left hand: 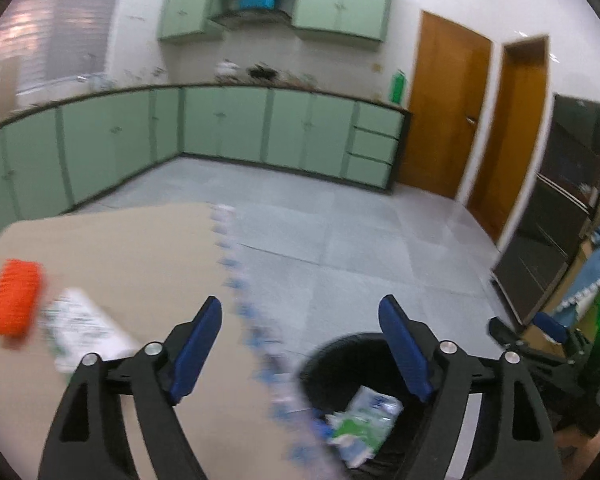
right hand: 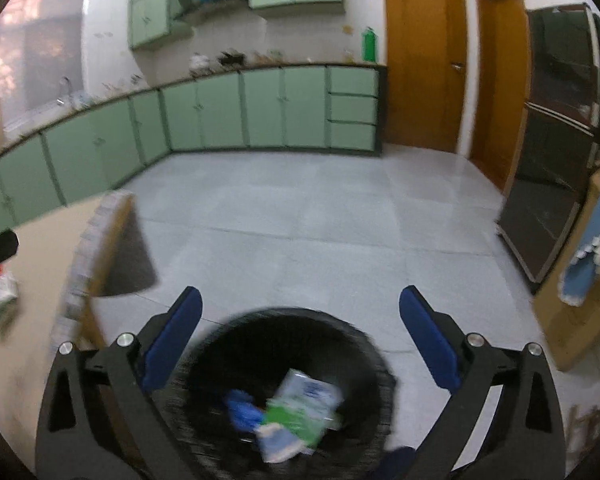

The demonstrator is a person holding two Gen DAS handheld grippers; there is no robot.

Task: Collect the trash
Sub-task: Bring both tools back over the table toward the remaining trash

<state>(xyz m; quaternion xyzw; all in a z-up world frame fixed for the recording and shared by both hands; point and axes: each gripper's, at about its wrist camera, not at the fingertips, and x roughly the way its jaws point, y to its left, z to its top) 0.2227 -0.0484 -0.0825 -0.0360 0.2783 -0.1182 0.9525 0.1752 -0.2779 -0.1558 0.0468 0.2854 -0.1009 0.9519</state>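
My left gripper (left hand: 300, 304) is open and empty, above the table's right edge and the black trash bin (left hand: 332, 350). A white and green wrapper (left hand: 366, 420) lies inside the bin. On the beige table (left hand: 140, 248) at the left lie an orange object (left hand: 16, 298) and a white printed wrapper (left hand: 84, 328). My right gripper (right hand: 300, 294) is open and empty, directly over the bin (right hand: 284, 314), which holds the white and green wrapper (right hand: 304, 408) and a blue piece (right hand: 242, 408). The right gripper (left hand: 540, 328) also shows at the right of the left wrist view.
Green base cabinets (left hand: 220, 128) run along the far wall and the left. Two wooden doors (right hand: 424, 60) and a dark glass-fronted cabinet (right hand: 556, 132) stand at the right. A blue cloth (right hand: 592, 248) hangs over a cardboard box. Grey floor tiles (right hand: 300, 208) lie between.
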